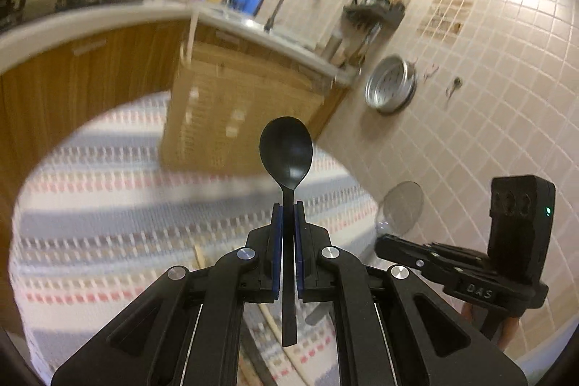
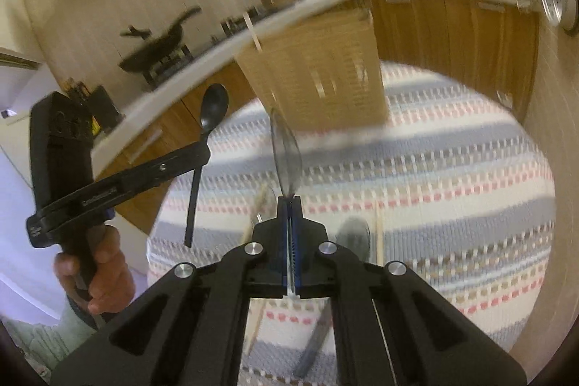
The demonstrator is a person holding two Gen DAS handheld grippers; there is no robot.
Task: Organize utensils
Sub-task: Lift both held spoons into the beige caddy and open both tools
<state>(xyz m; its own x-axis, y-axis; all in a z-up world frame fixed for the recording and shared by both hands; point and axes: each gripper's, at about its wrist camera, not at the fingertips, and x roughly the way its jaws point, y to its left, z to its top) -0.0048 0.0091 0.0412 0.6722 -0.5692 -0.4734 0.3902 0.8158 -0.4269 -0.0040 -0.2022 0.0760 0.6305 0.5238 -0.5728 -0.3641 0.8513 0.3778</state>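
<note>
My left gripper (image 1: pixel 288 207) is shut on a black spoon (image 1: pixel 286 147), bowl up, held above the striped table. The spoon also shows in the right wrist view (image 2: pixel 214 105), held by the left gripper (image 2: pixel 203 147). My right gripper (image 2: pixel 289 199) is shut on a clear plastic spoon (image 2: pixel 286 152), seen edge-on; it also shows in the left wrist view (image 1: pixel 401 207), at the tip of the right gripper (image 1: pixel 380 243). A woven utensil basket (image 1: pixel 239 111) stands at the table's far side, ahead of both grippers, also in the right wrist view (image 2: pixel 318 71).
The round table has a striped cloth (image 2: pixel 452 169). Wooden chopsticks (image 2: pixel 379 234), a grey spoon (image 2: pixel 356 234) and other utensils lie on it below the grippers. A kitchen counter (image 1: pixel 108 13) with a sink runs behind; a tiled wall (image 1: pixel 488 96) is at right.
</note>
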